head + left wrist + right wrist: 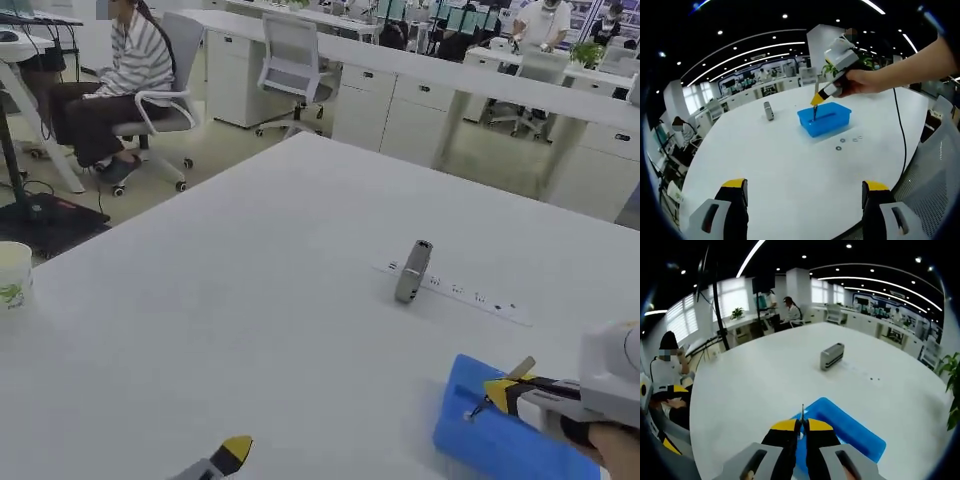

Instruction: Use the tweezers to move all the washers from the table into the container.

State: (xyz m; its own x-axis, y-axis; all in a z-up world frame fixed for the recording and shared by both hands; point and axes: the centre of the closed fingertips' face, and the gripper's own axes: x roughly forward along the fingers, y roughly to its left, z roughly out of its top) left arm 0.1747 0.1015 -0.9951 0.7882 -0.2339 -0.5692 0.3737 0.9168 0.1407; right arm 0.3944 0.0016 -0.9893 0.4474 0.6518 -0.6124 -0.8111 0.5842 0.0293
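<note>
The blue container [500, 435] sits on the white table at the near right. My right gripper [503, 391] is shut on thin tweezers [478, 408], whose tip points down into the container. In the right gripper view the closed jaws [801, 425] hold the tweezers [802, 414] above the blue container [852, 432]. Whether the tip holds a washer is too small to tell. In the left gripper view several washers [847, 141] lie on the table just beside the container [826, 120]. My left gripper [805, 195] stands open and empty, well back from them; its yellow tip [236, 452] pokes in low.
A grey cylindrical device [412, 270] lies mid-table beside a flat white power strip [470, 295]. A paper cup [12, 275] stands at the left edge. A person sits on an office chair [150, 100] beyond the table's far left corner.
</note>
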